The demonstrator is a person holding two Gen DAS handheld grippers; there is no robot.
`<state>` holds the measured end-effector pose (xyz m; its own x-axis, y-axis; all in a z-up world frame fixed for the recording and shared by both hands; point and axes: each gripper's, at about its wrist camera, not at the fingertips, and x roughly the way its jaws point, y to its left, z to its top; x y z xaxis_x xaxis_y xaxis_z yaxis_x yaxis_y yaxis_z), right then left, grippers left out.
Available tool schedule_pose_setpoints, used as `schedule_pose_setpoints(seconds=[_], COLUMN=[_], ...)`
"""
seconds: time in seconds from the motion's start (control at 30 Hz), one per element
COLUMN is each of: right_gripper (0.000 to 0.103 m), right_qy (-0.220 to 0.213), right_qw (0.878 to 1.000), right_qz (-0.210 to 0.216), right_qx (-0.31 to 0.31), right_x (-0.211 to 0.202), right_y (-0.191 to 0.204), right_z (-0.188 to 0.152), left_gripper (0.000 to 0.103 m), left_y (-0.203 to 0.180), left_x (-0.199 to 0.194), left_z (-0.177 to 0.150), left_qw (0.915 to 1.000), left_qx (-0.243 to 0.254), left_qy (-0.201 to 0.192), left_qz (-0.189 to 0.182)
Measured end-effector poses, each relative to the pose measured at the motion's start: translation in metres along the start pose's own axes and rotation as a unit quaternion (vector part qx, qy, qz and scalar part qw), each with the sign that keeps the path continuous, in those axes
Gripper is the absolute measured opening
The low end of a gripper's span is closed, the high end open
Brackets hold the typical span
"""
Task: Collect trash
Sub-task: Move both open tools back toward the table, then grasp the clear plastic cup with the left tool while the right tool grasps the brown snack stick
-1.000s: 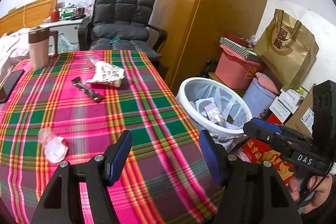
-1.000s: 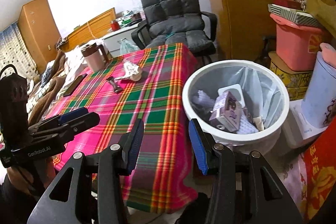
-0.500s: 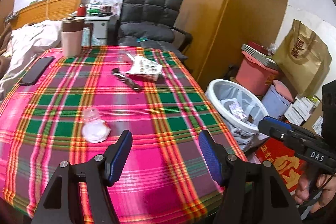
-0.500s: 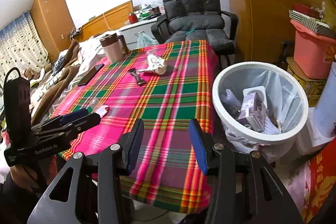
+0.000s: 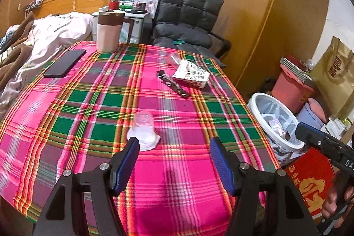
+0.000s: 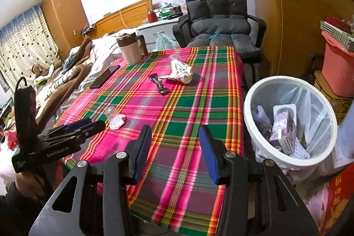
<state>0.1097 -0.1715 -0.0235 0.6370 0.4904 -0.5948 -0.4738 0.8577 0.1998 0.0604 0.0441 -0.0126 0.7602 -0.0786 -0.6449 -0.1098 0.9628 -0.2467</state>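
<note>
A: What do we see, going left to right?

B: A phone (image 5: 64, 63) and a tall mug (image 5: 109, 31) sit at the far left of the table (image 5: 93, 103). Near us lies a clear cup (image 5: 143, 131) on its side, its bottom pointing away from us. Our left gripper (image 5: 174, 156) is apart, with nothing in it, and the cup is just past its left finger.

A: And farther on?

B: A dark wrapper (image 5: 173, 83) lies slanted, touching a crumpled packet (image 5: 191, 74). The middle of the table is bare. Our right gripper (image 6: 174, 147) is apart too, over the near edge. The trash bin (image 6: 289, 121) stands on the floor, right beside the table.
</note>
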Motion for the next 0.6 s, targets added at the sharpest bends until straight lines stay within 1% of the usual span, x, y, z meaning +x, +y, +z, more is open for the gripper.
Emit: schedule_pose_setpoints(seconds=[0.3, 0.4, 0.47, 0.6], right_gripper=[0.047, 0.047, 0.047, 0.047], right_qy=[0.006, 0.008, 0.010, 0.017], right_qw=[1.000, 1.000, 1.000, 1.000], right_qz=[0.004, 0.007, 0.009, 0.014], right_qx=[-0.005, -0.006, -0.007, -0.009], right_x=[0.014, 0.019, 0.024, 0.035], right_y=[0.003, 0.001, 0.002, 0.004], right_z=[0.010, 0.012, 0.015, 0.019], left_gripper=[0.064, 0.057, 0.051, 0.043], left_y=[0.016, 0.022, 0.025, 0.030], left_x=[0.025, 0.037, 0.046, 0.059], left_z=[0.007, 0.010, 0.011, 0.010], left_qw=[0.9997, 0.9994, 0.9989, 0.9984], left_qx=[-0.015, -0.020, -0.021, -0.025], left_qy=[0.008, 0.015, 0.024, 0.036], left_qz=[0.017, 0.025, 0.033, 0.035])
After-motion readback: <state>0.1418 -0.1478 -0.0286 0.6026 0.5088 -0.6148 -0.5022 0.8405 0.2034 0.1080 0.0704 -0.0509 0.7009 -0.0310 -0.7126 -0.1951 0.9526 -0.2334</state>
